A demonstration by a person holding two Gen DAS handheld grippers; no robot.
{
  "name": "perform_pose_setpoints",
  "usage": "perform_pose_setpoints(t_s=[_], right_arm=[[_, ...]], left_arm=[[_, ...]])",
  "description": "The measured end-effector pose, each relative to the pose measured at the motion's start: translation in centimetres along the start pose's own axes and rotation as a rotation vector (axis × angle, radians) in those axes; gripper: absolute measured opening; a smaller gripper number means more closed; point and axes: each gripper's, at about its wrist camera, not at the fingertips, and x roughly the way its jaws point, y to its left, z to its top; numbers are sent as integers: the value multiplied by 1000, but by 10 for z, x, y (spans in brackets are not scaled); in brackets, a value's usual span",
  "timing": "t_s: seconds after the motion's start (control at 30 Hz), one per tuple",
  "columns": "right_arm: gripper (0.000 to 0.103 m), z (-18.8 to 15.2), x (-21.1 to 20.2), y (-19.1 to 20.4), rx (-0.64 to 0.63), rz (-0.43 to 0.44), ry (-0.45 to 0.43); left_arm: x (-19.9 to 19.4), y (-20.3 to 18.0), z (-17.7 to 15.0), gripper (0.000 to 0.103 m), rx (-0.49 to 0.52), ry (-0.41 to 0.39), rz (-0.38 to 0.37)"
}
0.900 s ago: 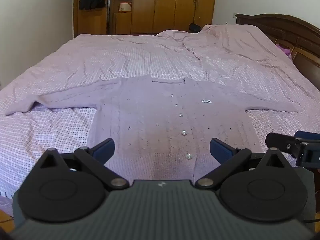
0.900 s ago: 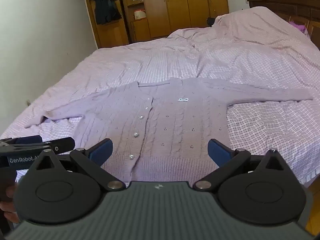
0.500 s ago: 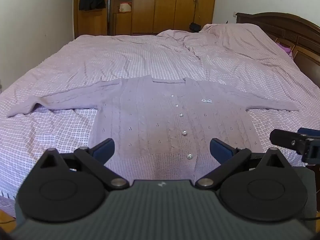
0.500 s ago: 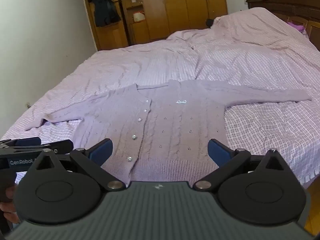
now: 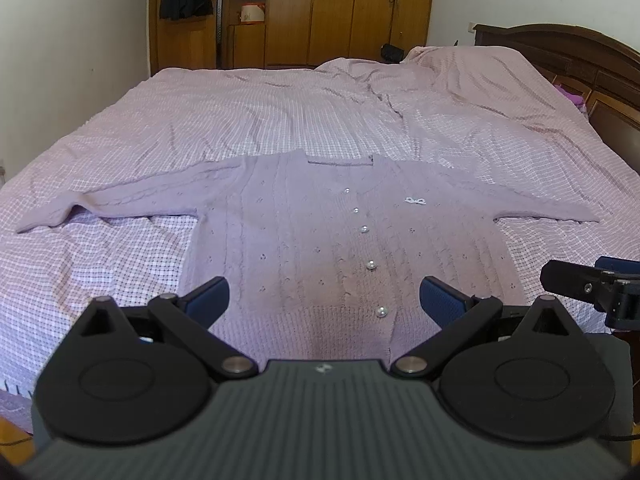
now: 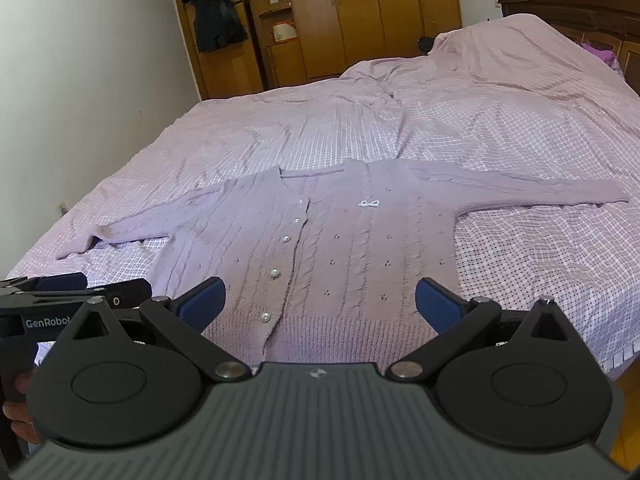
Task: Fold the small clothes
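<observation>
A lilac knitted cardigan [image 5: 320, 240] lies flat and face up on the bed [image 5: 280, 120], buttoned down the front with a row of pearl-like buttons [image 5: 371, 265], a small white bow [image 5: 415, 200] on its chest and both sleeves stretched out sideways. Its ribbed hem lies nearest, directly ahead of and below the left hand-held gripper [image 5: 324, 300], whose blue-padded fingers [image 5: 208, 298] stand spread wide with nothing between them but the view of the knit beneath; they do not touch the fabric. The right hand-held gripper [image 6: 320, 300] is likewise spread wide and empty, hanging over the hem, with the button row a little to its left and the bow further ahead.

In the left wrist view, the black tip of the right hand-held gripper shows at the right edge, beside the cardigan's lower corner. In the right wrist view, the left hand-held gripper shows at the left edge, near the other lower corner, with part of a hand [image 6: 18, 412] below it.

One sleeve [image 5: 120, 200] runs out to the left of the left hand-held gripper, its cuff slightly turned; the other sleeve [image 6: 540, 188] runs out to the right of the right hand-held gripper. The bed is covered with a wrinkled pink checked sheet [image 6: 520, 120]. Beyond the bed stand wooden wardrobes [image 5: 340, 12] with a dark garment [image 6: 216, 20] hanging at the left, and a dark wooden headboard [image 5: 580, 56] lies far to the right.
</observation>
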Motion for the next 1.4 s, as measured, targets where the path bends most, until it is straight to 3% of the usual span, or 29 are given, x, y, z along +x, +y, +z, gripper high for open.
perform_pose_setpoints(t_s=[1.4], right_arm=[[103, -4, 7, 6, -34, 11, 29]], left_arm=[[0, 1, 2, 103, -22, 15, 12]])
